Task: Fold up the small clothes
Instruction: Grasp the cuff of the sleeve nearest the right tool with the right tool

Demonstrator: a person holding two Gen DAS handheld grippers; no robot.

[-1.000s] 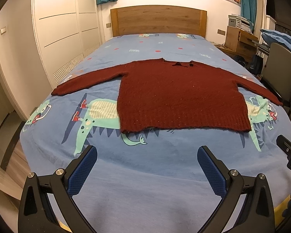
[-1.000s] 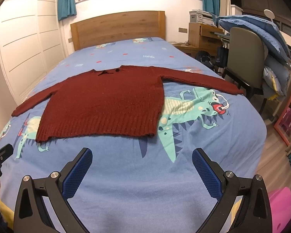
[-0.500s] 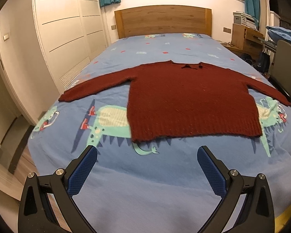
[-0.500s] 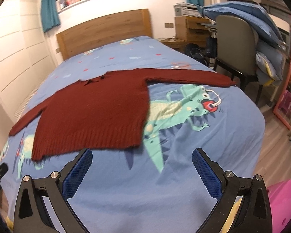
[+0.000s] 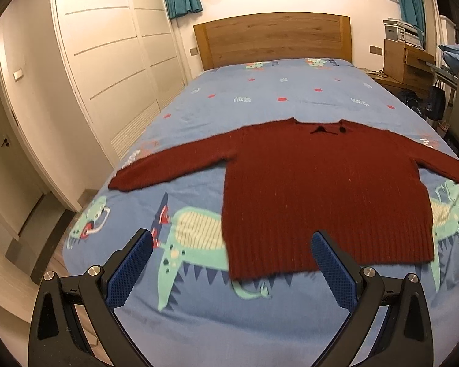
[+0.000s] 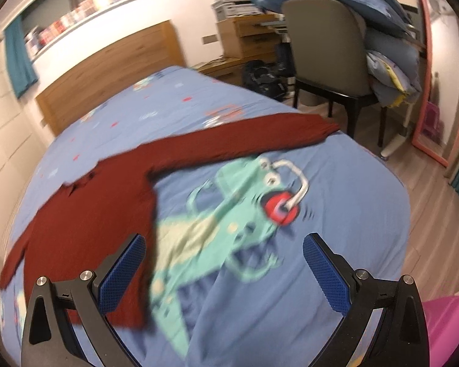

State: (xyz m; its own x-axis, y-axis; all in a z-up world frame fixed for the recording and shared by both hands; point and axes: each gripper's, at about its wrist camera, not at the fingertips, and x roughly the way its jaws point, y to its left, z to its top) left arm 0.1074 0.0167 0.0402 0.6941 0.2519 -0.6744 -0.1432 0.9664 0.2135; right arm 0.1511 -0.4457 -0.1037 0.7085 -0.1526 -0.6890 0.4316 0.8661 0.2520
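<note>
A dark red knitted sweater [image 5: 318, 189] lies flat on the blue dinosaur-print bed [image 5: 260, 98], sleeves spread to both sides, collar toward the headboard. My left gripper [image 5: 232, 267] is open and empty, above the bed near the sweater's lower left hem corner. In the right wrist view the sweater [image 6: 101, 223] lies to the left and its right sleeve [image 6: 260, 137] reaches toward the bed's right edge. My right gripper [image 6: 225, 270] is open and empty, above the bedsheet just right of the sweater's body. This view is blurred.
A wooden headboard [image 5: 272, 38] stands at the far end. White wardrobe doors [image 5: 107, 61] line the left side. A chair [image 6: 327, 61] piled with blue bedding stands right of the bed, next to a wooden desk [image 6: 244, 36]. A pink bin [image 6: 443, 330] sits at lower right.
Both grippers moved forward toward the sweater. The left view shifted left toward the left hem; the right view swung right toward the right sleeve. Both stayed open.
</note>
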